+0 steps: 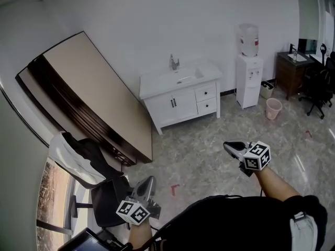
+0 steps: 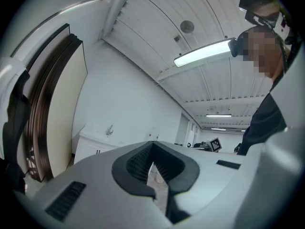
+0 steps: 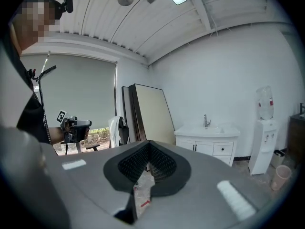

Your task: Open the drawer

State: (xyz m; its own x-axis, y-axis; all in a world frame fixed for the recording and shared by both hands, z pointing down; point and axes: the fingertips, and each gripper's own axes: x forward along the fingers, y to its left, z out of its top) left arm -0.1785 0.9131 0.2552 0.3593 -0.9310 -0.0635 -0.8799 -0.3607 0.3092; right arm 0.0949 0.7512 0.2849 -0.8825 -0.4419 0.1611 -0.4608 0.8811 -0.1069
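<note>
Lighting: even, cool. Ceiling tube lamp [image 2: 202,54] glares at 1 o'clock; window [image 1: 52,192] daylight at 8. Fisheye bending, vignetted corners; left gripper [image 2: 152,149] soft-focused.

Open marbled floor [image 1: 220,140] runs from the near foreground to the white vanity cabinet [image 1: 178,106] at the far wall, a small red mark [image 1: 174,189] the only thing lying on that stretch. The cabinet's drawer fronts [image 1: 205,93] face this free ground. On the left, large boards [image 1: 89,88] lean against the wall and reach to just beside the cabinet's left end, while a dark chair [image 1: 107,195] draped with clothing [image 1: 78,158] crowds the near left. Right of the cabinet stand a water dispenser [image 1: 248,72] and a pink bin [image 1: 273,109]; a desk [image 1: 288,72] and office chair [image 1: 319,88] close off the far right.
</note>
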